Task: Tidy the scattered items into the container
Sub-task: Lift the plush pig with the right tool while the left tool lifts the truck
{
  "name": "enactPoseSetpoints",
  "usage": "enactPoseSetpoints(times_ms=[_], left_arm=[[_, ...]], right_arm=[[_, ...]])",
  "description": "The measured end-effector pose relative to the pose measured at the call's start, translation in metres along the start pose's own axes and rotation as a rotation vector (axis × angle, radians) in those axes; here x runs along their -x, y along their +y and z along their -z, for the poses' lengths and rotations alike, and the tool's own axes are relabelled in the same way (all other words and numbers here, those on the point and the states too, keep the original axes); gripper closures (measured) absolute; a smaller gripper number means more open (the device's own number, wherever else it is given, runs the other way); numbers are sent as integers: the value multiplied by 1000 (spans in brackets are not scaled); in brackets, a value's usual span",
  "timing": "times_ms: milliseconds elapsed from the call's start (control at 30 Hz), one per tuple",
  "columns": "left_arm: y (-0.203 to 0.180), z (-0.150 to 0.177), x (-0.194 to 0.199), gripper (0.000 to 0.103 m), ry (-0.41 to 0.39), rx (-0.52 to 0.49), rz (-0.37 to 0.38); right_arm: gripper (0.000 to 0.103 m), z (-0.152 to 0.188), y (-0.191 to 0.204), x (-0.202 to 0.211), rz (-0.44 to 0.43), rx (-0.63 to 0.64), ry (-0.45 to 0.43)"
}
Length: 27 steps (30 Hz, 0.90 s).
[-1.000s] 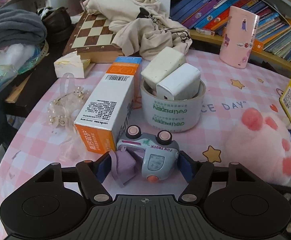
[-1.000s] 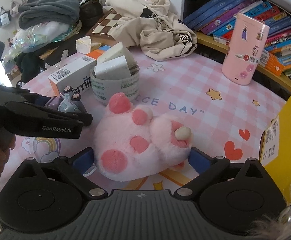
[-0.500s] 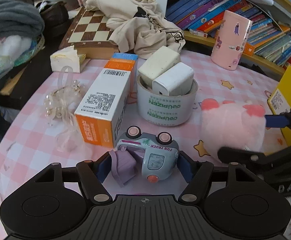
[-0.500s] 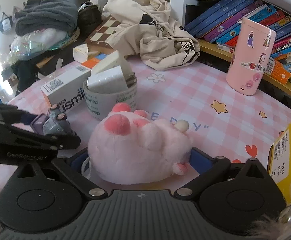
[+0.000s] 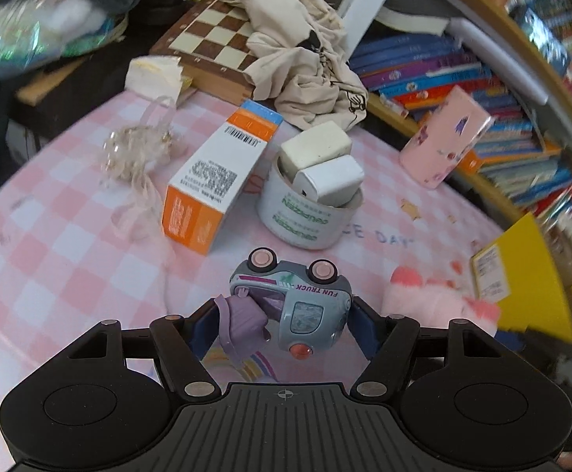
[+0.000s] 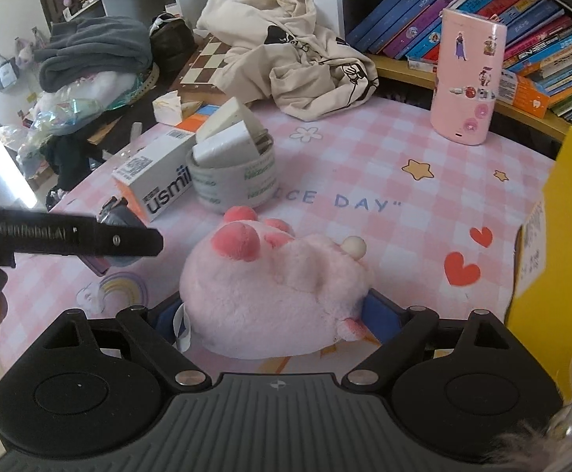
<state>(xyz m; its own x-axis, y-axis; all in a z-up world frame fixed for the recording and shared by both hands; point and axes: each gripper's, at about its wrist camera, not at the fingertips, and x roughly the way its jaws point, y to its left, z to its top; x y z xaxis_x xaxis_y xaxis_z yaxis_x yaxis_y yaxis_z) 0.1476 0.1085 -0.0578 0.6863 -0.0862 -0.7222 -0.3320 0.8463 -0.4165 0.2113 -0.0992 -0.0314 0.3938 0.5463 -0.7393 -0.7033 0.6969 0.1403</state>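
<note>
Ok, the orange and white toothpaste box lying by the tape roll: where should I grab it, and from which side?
Take the toothpaste box from above, across its two long narrow sides near the middle. It lies flat with the barcode face up, so the short width probably suits the fingers. The tape roll sits close on one side, so stay toward the orange end, where the gap looks wider.

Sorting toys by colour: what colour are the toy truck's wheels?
Pink, on the toy truck; clearest in the left wrist view.

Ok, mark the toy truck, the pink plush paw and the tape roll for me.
toy truck (image 5: 309,306), left wrist view, on its grey roof.
pink plush paw (image 6: 282,291), right wrist view, on its fluffy back.
tape roll (image 5: 305,220), left wrist view, on its printed outer wall.
</note>
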Motion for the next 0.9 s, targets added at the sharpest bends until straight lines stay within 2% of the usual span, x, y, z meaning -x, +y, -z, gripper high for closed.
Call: enactPoseSetpoints(times_ms=[133, 533, 900], left_arm=[[2, 6, 12, 34, 3, 42, 40], [3, 31, 52, 34, -16, 32, 86], [2, 53, 86, 34, -43, 8, 145]], right_arm=[[13, 10, 7, 13, 8, 0, 0], [13, 38, 29, 48, 29, -15, -29], [13, 64, 48, 85, 96, -21, -64]])
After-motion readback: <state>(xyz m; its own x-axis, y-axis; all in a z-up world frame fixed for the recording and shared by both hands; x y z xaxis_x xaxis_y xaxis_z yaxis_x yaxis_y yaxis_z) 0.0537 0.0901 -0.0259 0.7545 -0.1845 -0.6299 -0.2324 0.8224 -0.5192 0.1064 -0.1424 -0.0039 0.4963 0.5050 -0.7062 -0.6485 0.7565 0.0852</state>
